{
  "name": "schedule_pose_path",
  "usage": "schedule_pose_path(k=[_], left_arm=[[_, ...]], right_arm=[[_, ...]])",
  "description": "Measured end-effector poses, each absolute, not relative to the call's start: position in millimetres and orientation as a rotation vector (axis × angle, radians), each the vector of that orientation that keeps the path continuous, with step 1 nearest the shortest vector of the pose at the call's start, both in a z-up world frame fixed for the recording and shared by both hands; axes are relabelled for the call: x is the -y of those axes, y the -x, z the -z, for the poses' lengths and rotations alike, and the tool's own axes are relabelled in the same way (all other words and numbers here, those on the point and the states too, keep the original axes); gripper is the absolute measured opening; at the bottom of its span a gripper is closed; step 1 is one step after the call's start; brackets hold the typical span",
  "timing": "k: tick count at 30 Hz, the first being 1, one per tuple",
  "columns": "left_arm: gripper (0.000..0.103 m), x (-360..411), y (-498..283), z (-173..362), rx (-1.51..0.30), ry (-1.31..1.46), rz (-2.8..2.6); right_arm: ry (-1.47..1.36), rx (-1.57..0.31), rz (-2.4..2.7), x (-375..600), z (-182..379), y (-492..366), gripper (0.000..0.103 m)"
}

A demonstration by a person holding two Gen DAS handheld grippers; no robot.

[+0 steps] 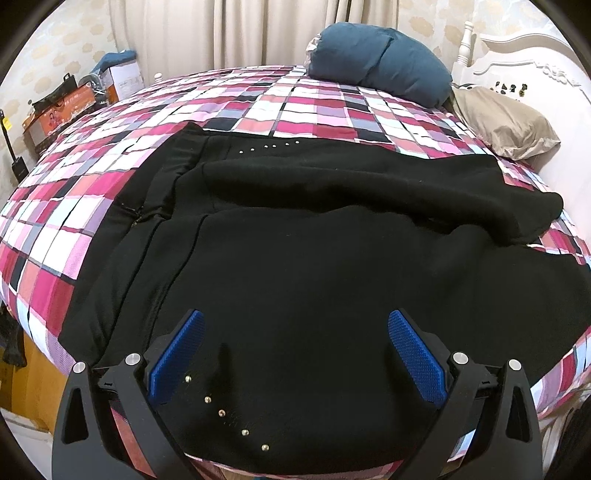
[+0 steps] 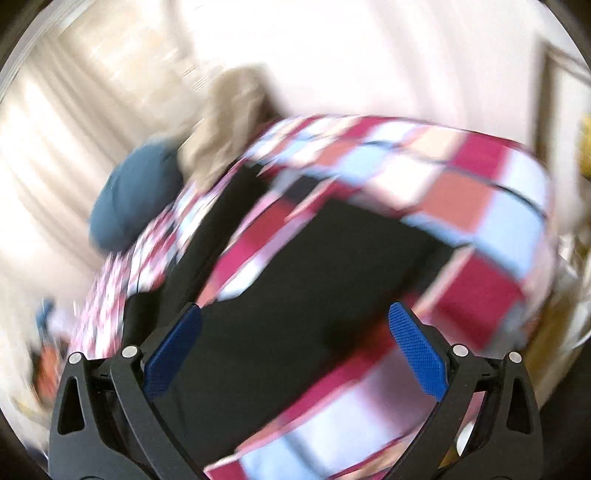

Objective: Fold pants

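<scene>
Black pants (image 1: 314, 251) with small metal studs lie spread and rumpled across a bed with a pink, red and white checked cover (image 1: 110, 166). One leg bunches toward the right. My left gripper (image 1: 291, 325) hovers open over the near part of the pants, its blue pads (image 1: 413, 350) wide apart with nothing between them. The right wrist view is motion-blurred. There my right gripper (image 2: 293, 319) is open above a black stretch of the pants (image 2: 314, 277) near the checked cover's edge (image 2: 480, 221).
A dark blue pillow (image 1: 380, 61) and a beige pillow (image 1: 506, 123) lie by the white headboard (image 1: 524, 62). Boxes and clutter (image 1: 74, 99) stand at the left beyond the bed. Curtains (image 1: 240, 33) hang behind.
</scene>
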State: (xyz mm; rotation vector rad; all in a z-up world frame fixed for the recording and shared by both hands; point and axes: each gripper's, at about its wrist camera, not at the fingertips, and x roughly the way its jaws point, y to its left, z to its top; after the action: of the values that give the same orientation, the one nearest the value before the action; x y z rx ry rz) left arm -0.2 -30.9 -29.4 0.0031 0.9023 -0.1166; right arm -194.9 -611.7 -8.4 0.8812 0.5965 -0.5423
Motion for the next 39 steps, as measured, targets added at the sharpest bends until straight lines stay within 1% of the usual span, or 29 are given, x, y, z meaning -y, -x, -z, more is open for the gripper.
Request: schedule_pose_path(k=[3, 5, 7, 9, 10, 11, 13, 14, 15, 16, 17, 19, 20, 23, 25, 28, 29, 30, 31, 33, 34, 35, 36, 38, 39], left_arm=[[0.099, 34, -3, 32, -0.905, 0.002, 0.128], [0.099, 38, -5, 32, -0.912, -0.002, 0.132], [0.099, 43, -6, 32, -0.907, -0.010, 0.138], [0.099, 47, -7, 32, -0.908, -0.019, 0.142], [0.099, 48, -7, 32, -0.910, -0.023, 0.143], [0.099, 50, -8, 32, -0.911, -0.028, 0.144], [0.099, 51, -8, 31, -0.907, -0.034, 0.147], [0.099, 52, -8, 31, -0.908, -0.035, 0.147], [0.099, 52, -8, 31, -0.910, -0.035, 0.146], [0.099, 53, -8, 32, -0.912, -0.034, 0.145], [0.099, 53, -8, 32, -0.914, -0.033, 0.144], [0.099, 51, -9, 32, -0.919, -0.032, 0.140], [0.099, 50, -9, 32, -0.918, -0.032, 0.137], [0.099, 44, -11, 32, -0.915, -0.031, 0.120], [0.099, 38, -12, 33, -0.913, -0.023, 0.113], [0.099, 28, -16, 33, -0.909, -0.024, 0.112], [0.099, 25, -18, 32, -0.905, -0.023, 0.113], [0.099, 19, -20, 30, -0.897, -0.017, 0.117], [0.099, 15, -23, 28, -0.891, -0.009, 0.124], [0.099, 4, -29, 23, -0.883, 0.018, 0.136], [0.099, -4, -35, 21, -0.883, 0.042, 0.146], [0.099, -12, -40, 19, -0.886, 0.062, 0.153], [0.099, -22, -48, 16, -0.889, 0.086, 0.161], [0.099, -38, -61, 11, -0.880, 0.107, 0.167], [0.099, -50, -72, 7, -0.869, 0.119, 0.167]], right_arm=[[-1.029, -0.587, 0.570, 650, 29, 217, 0.101], [-1.068, -0.594, 0.579, 657, 38, 223, 0.101], [-1.084, -0.588, 0.566, 664, 48, 225, 0.098], [-1.090, -0.581, 0.562, 666, 56, 220, 0.091], [-1.090, -0.583, 0.561, 666, 58, 217, 0.089], [-1.086, -0.588, 0.565, 666, 60, 214, 0.084], [-1.082, -0.585, 0.578, 670, 60, 211, 0.067], [-1.087, -0.584, 0.576, 672, 60, 209, 0.044], [-1.109, -0.586, 0.550, 675, 62, 206, 0.026], [-1.134, -0.593, 0.520, 678, 66, 201, 0.021], [-1.157, -0.599, 0.491, 680, 70, 197, 0.014], [-1.158, -0.617, 0.476, 682, 74, 194, 0.007], [-1.146, -0.609, 0.477, 683, 71, 196, 0.006], [-1.092, -0.574, 0.564, 686, 61, 213, 0.005], [-1.066, -0.586, 0.634, 690, 66, 224, 0.005], [-1.124, -0.562, 0.602, 694, 75, 231, 0.008], [-1.121, -0.564, 0.609, 694, 72, 232, 0.013], [-1.088, -0.574, 0.649, 691, 63, 233, 0.020], [-1.045, -0.582, 0.694, 688, 54, 231, 0.024], [-0.922, -0.572, 0.741, 673, 26, 223, 0.041], [-0.881, -0.563, 0.732, 665, 15, 217, 0.046], [-0.841, -0.558, 0.712, 658, 3, 207, 0.054], [-0.792, -0.554, 0.661, 645, -11, 189, 0.061], [-0.734, -0.556, 0.544, 623, -29, 159, 0.068], [-0.705, -0.569, 0.445, 608, -37, 134, 0.069]])
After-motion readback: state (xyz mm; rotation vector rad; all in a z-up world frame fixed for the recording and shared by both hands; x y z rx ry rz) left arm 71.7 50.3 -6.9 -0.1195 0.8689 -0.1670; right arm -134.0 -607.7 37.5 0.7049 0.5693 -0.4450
